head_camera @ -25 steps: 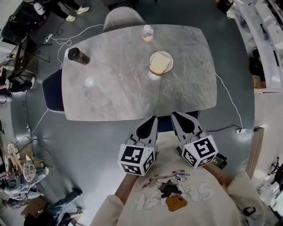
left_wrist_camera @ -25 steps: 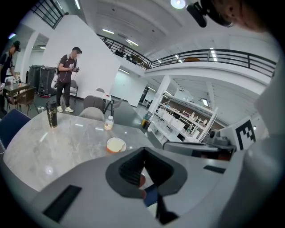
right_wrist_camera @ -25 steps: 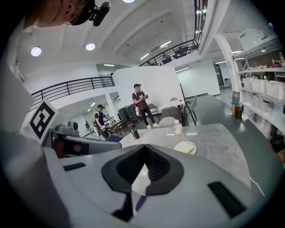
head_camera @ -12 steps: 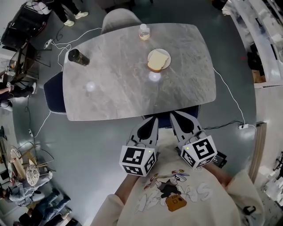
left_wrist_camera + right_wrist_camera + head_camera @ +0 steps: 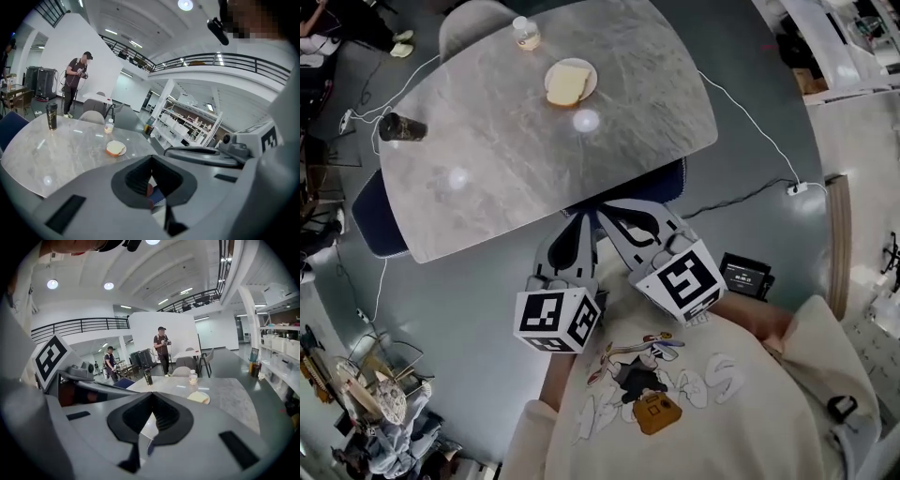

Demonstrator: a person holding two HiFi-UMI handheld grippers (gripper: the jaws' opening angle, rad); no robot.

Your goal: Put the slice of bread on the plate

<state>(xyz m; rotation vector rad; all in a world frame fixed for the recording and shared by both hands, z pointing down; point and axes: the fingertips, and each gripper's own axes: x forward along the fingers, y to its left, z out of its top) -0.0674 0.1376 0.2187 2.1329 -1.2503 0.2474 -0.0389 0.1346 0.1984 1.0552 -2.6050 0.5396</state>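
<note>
left gripper point(image 5: 581, 218) jaws closed, empty | right gripper point(image 5: 604, 209) likewise | both at table point(image 5: 516, 169) near edge | bread point(image 5: 566, 85) on plate point(image 5: 590, 72) by far edge | bare top between

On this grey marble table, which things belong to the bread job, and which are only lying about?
Job: pale square slice of bread; small round white plate.
Lying about: dark tall tumbler; small clear plastic bottle.

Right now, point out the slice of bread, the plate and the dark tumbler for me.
slice of bread point(image 5: 566, 85), head view, centre of its top face.
plate point(image 5: 592, 79), head view, bare rim at its right edge.
dark tumbler point(image 5: 401, 127), head view, middle of its side.
</note>
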